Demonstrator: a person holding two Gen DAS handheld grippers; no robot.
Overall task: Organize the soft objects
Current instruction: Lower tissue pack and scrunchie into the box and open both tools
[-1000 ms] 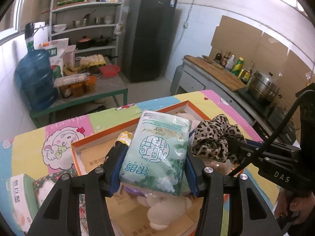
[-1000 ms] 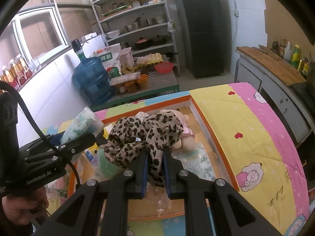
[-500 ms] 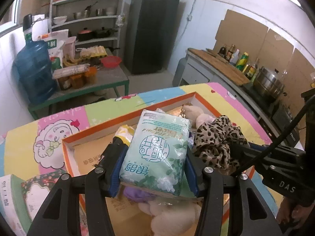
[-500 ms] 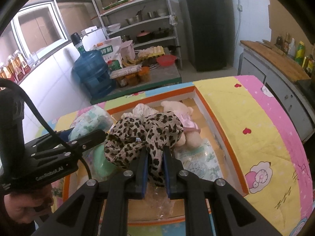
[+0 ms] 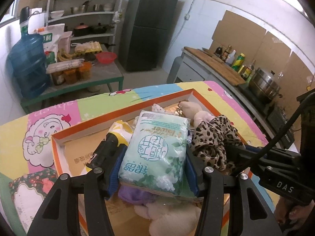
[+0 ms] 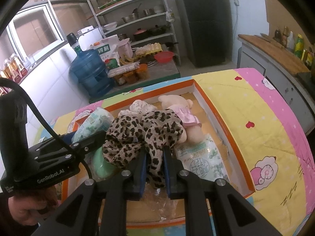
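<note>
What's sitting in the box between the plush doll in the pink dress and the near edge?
In the right wrist view, a second tissue pack lies flat just below the plush doll, then crinkled clear plastic on the box floor.

Bright soft daylight, heavy fisheye vignetting

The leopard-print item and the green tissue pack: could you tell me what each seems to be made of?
Leopard-print item: thin woven fabric, judging by its soft, matte, crumpled folds. Green tissue pack: glossy printed plastic film, wrinkling and dented under the grip, presumably around soft paper.

Blue water jug [image 5: 27,66], black fridge [image 5: 151,25], red bowl [image 6: 164,56], steel pot [image 5: 263,83].
</note>
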